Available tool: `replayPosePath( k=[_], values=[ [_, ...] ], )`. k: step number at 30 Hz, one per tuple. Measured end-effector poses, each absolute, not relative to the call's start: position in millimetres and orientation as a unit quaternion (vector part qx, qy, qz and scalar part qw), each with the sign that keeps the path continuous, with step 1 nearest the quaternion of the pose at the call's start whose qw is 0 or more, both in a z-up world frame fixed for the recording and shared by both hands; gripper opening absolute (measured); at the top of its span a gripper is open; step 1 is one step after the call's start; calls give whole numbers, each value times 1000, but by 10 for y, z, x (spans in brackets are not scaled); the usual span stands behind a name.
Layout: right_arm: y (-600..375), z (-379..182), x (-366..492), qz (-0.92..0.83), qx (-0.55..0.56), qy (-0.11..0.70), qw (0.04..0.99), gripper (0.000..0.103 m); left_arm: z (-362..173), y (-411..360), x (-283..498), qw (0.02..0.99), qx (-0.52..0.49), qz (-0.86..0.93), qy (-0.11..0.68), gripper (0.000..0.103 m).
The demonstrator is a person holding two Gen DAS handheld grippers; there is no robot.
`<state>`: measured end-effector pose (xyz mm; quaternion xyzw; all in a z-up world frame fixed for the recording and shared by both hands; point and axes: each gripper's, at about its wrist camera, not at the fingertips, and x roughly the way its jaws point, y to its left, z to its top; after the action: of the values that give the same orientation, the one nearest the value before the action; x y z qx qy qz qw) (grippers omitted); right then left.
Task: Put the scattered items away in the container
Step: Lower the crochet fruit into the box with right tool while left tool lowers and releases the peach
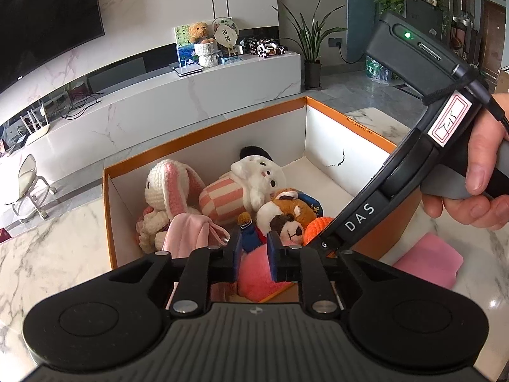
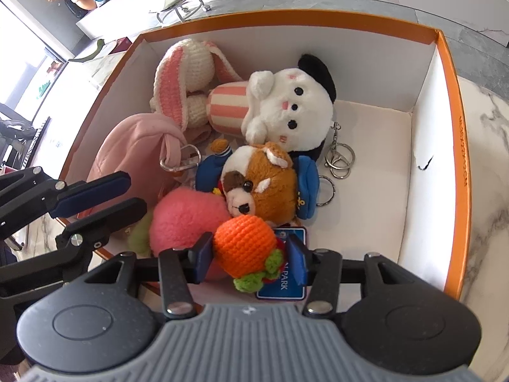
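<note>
Now, line by line:
Container: the orange box (image 2: 458, 146) with white inner walls is sitting on a marble tabletop (image 1: 54, 254), and its right half is lying bare.
Right gripper (image 2: 251, 259): it is hanging over the box's near edge with the crocheted orange carrot (image 2: 243, 243) between its blue pads; the left pad is touching the yarn, the right one is standing off (a loose bracket, not a clamp).
Left gripper (image 1: 253, 254): its jaws are standing narrowly apart above the pink plush ball (image 1: 254, 275), pinching nothing.
Toys inside: the crocheted rabbit (image 2: 191, 70), white plush bunny (image 2: 292, 108), brown dog plush (image 2: 257, 184) and pink pouch (image 2: 133, 149) are crowding the box's left side.
Outside: a pink pad (image 1: 429, 264) is lying on the marble just beside the box.
Hand (image 1: 477, 184): it is gripping the right gripper's handle.
</note>
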<state>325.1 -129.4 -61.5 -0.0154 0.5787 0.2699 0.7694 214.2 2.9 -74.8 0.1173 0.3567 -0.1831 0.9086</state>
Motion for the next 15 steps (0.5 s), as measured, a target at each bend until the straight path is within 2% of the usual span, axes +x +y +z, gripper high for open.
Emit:
replayPosePath(
  k=[5, 15],
  values=[
    [-1325, -595, 3239, 267, -2, 578, 771, 65, -744, 42, 2118, 909, 117, -179, 359, 21],
    [-1341, -452, 3117, 262, -5, 560, 786, 73, -693, 29, 1975, 911, 114, -176, 356, 26]
  ],
)
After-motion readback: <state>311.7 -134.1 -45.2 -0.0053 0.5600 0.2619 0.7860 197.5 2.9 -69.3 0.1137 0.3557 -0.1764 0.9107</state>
